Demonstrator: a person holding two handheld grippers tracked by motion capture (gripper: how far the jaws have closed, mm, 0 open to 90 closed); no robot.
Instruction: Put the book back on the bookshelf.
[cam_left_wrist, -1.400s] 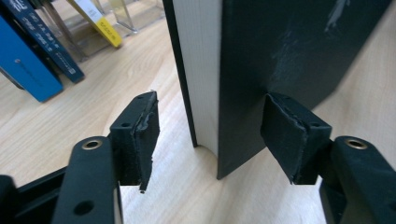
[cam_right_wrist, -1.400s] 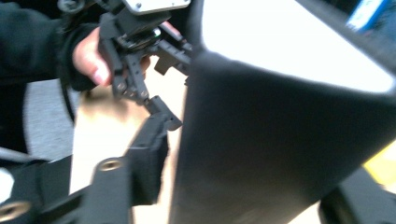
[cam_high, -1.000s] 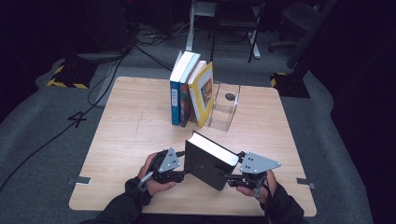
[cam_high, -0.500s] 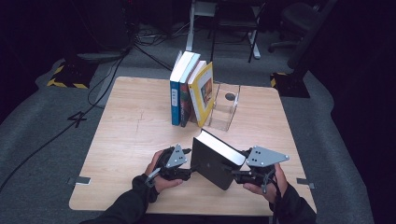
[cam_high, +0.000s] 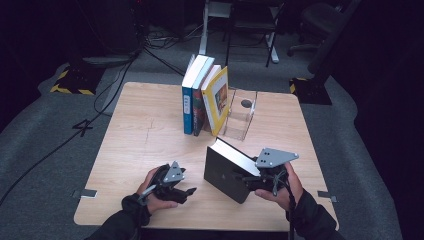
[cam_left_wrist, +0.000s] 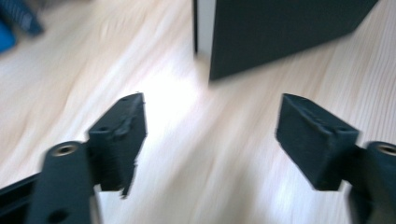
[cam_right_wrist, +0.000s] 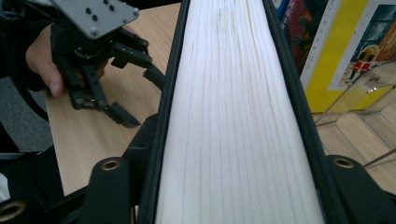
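Observation:
A black hardcover book (cam_high: 225, 170) stands tilted on its lower corner near the table's front edge, its white page block (cam_right_wrist: 233, 116) facing up. My right gripper (cam_high: 250, 182) is shut on the book's right end, one jaw against each cover (cam_right_wrist: 233, 186). My left gripper (cam_high: 187, 192) is low over the table a little left of the book and clear of it. Its jaws have just been opening and stand wide with only bare wood between them (cam_left_wrist: 210, 135). The book's dark cover (cam_left_wrist: 280, 28) is ahead of them. The left gripper (cam_right_wrist: 140, 98) also appears beyond the book.
Three upright books lean together at the table's middle back: a blue one (cam_high: 189, 100), a dark one (cam_high: 200, 105) and a yellow one (cam_high: 217, 100). A clear plastic bookend (cam_high: 240, 115) props them from the right. The wooden table (cam_high: 145, 135) stands on grey carpet.
My left gripper has let go of the black book, opened and drawn back to the left. The right gripper keeps the book and has lifted its end slightly.

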